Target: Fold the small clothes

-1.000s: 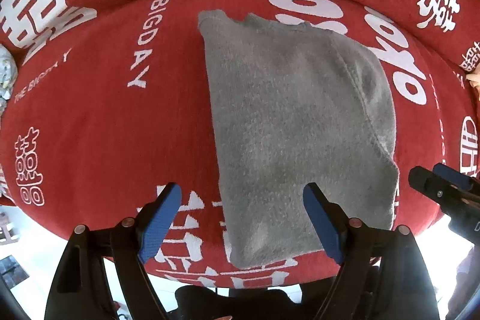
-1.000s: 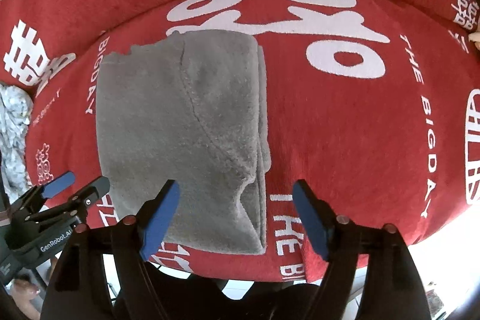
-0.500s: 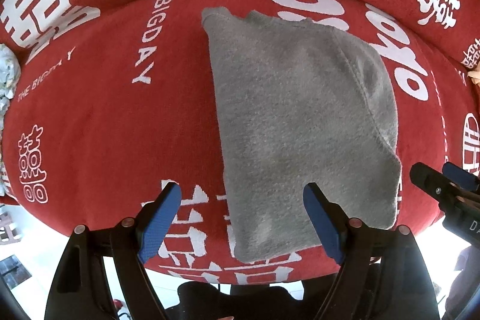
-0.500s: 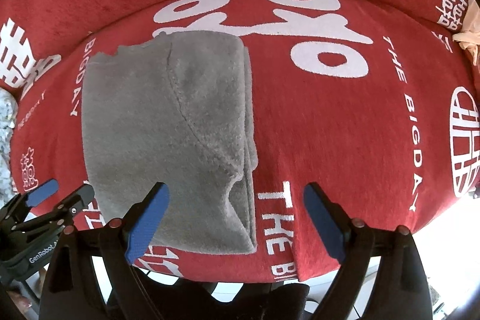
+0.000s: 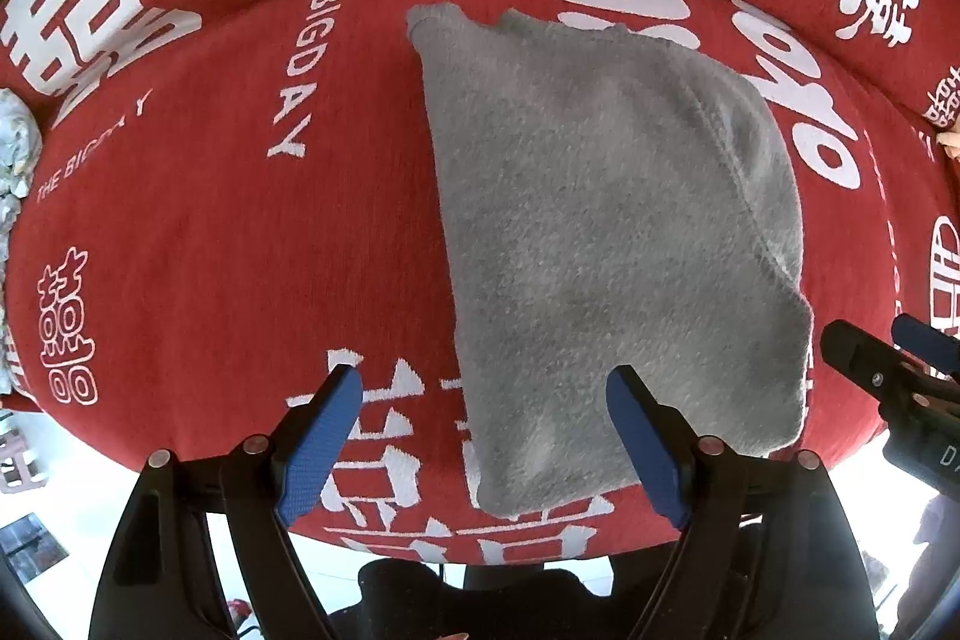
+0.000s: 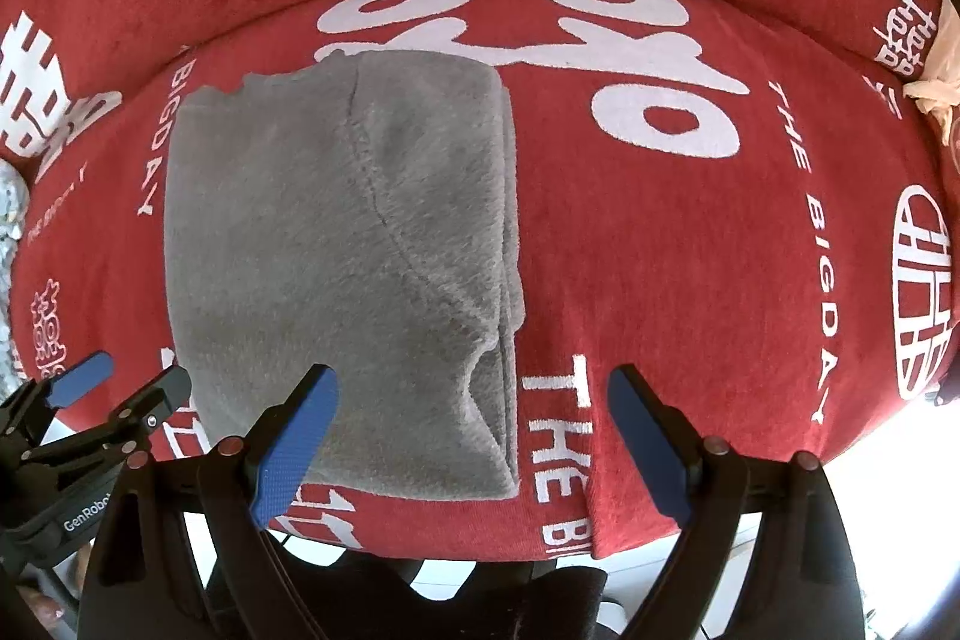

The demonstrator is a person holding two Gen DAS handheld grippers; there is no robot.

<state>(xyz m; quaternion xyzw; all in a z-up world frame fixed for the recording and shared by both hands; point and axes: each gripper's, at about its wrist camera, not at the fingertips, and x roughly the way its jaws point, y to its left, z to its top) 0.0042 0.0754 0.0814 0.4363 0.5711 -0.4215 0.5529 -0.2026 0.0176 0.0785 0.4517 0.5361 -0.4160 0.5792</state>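
While the grey garment [image 5: 606, 244] lies folded in a neat block on the red cover [image 5: 228, 244], my left gripper [image 5: 486, 436] and right gripper [image 6: 474, 436] hover at its near edge — jaws wide, empty — so probably one fold remains.

pale cloth [image 6: 933, 64] cut off at edge

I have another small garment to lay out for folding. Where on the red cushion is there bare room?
Two patches on the red cushion: right of the grey garment, up to the beige cloth; and left of it, toward the crumpled fabric. The near edge is crowded by the open left claw and right claw.
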